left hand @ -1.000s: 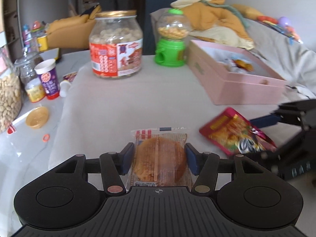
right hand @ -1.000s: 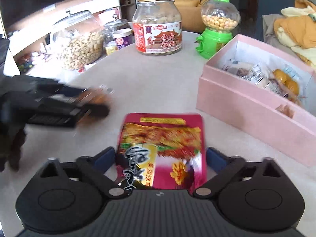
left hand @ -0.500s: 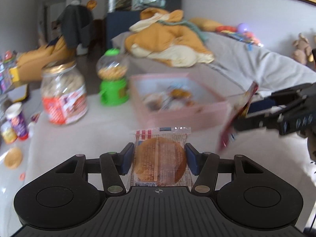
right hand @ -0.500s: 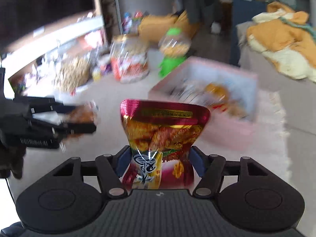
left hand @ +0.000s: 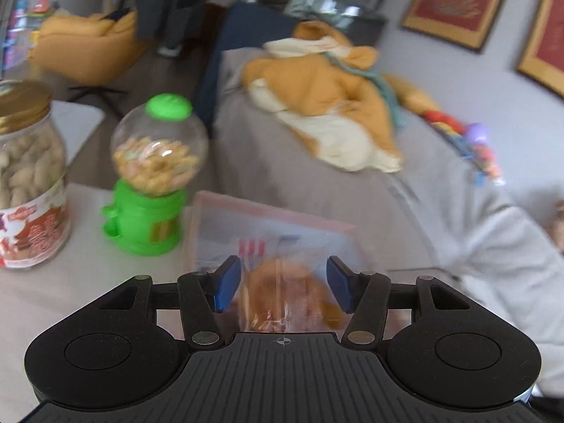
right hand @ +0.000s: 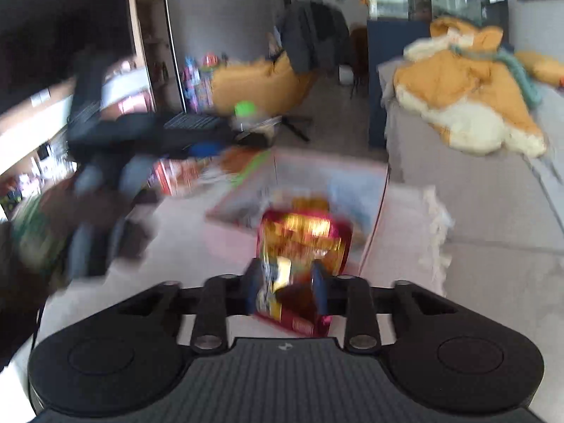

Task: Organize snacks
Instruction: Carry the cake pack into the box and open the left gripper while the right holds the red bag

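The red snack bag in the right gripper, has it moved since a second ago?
Yes. The red snack bag, then flat on the table short of the pink box, is now lifted in the right gripper at the box's edge.

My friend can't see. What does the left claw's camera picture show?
The left claw hangs over a pink box, with a blurry wrapped round cake between its blue pads. On the table to the left stand a green candy dispenser and a gold-lidded snack jar.
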